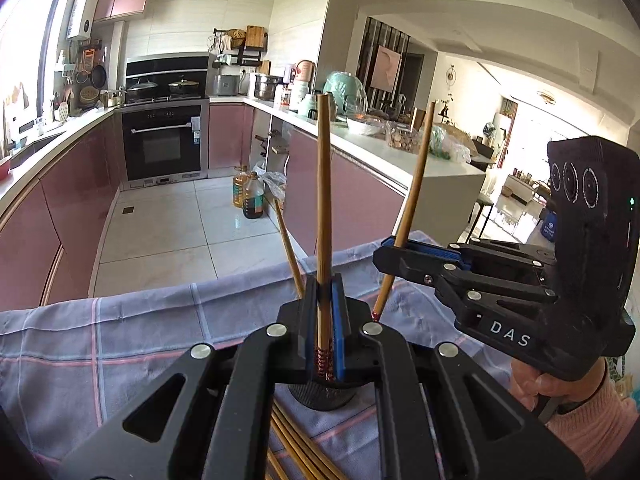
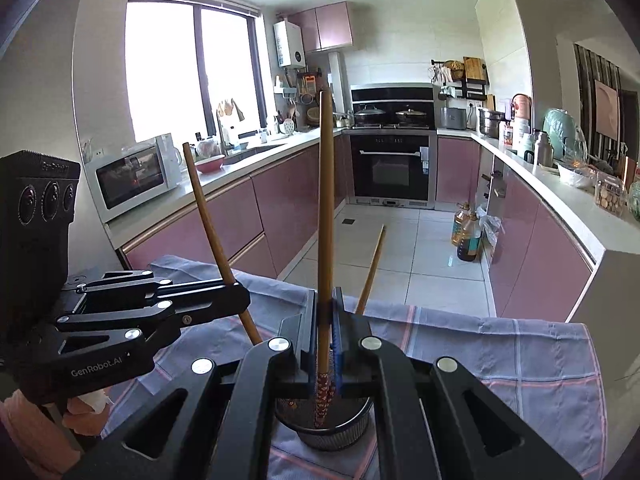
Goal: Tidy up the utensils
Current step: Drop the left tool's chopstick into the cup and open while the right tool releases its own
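Observation:
My left gripper (image 1: pixel 325 292) is shut on an upright wooden chopstick (image 1: pixel 324 220); its red-patterned lower end hangs just above a black mesh cup (image 1: pixel 320 396). To the right, my right gripper (image 1: pixel 384 252) is shut on a second, tilted chopstick (image 1: pixel 412 208). In the right wrist view that gripper (image 2: pixel 328 308) holds its chopstick (image 2: pixel 325 220) with the patterned end dipping into the cup (image 2: pixel 332 432). The left gripper (image 2: pixel 240 296) and its chopstick (image 2: pixel 208 216) are at the left. A third chopstick (image 1: pixel 288 248) leans behind the fingers, its lower end hidden.
A blue-grey checked cloth (image 1: pixel 140 340) covers the table. Several loose chopsticks (image 1: pixel 296 448) lie on it under my left gripper. A hand in a pink sleeve (image 1: pixel 592 412) holds the right gripper. Beyond the table edge are a tiled floor, pink cabinets and oil bottles (image 1: pixel 250 196).

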`<state>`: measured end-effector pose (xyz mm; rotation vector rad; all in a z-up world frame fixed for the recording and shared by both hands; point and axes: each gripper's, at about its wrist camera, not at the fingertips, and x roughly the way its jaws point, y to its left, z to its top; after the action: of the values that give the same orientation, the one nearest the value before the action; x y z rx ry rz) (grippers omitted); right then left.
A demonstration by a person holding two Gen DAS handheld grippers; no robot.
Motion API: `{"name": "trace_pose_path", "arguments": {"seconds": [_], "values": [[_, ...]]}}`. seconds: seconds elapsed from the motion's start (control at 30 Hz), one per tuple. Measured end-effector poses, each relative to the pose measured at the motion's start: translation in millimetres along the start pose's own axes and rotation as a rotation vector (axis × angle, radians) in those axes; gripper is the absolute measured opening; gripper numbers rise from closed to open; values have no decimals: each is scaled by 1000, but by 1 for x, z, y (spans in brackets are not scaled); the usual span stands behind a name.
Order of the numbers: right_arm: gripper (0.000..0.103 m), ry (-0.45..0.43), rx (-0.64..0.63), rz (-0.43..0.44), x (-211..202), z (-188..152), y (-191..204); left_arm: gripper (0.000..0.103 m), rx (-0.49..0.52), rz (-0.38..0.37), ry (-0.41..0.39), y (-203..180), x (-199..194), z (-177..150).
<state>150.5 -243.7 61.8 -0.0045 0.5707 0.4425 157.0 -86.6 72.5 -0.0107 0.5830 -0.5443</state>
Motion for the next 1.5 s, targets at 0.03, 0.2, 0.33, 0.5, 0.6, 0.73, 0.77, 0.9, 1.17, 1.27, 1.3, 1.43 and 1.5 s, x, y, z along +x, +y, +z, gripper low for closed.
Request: {"name": "trace_pose_path", "arguments": {"seconds": [0.03,0.2,0.33,0.5,0.6,0.73,0.77,0.9,1.17,1.27,1.3,1.43,1.5], "values": [[6,15,7,3,4,-3,-1,8,2,-3,16,0,4,-3],[6,73,28,6,14,-16,-4,8,9,-9,75,7,17,-19],[6,125,44,6,24,-19,-9,8,5,-27,112,12,28,-23],[6,175,75,4,40,-24,-12,8,-12,-26,146,18,45,-24],[6,187,94,-2,47,-26,-17,8,-24,-17,154,24,52,-21],[8,188,114,-7,52,-27,-21,9,-38,0,167,28,62,-18],[8,187,119,-8,52,-27,-21,9,-41,3,169,29,65,-17],[12,170,140,-23,48,-27,-24,9,-43,5,161,30,66,-17],[25,90,93,-17,15,-27,-13,12,-52,36,86,31,32,-31],[30,59,50,-7,-5,-29,-3,17,-42,42,35,32,7,-36],[30,48,36,-4,-12,-31,0,20,-36,48,18,32,-2,-39],[37,31,-12,39,-31,-44,18,29,-17,71,-24,31,-34,-59],[39,53,-16,65,-32,-56,24,29,-20,81,-13,33,-42,-73]]}}
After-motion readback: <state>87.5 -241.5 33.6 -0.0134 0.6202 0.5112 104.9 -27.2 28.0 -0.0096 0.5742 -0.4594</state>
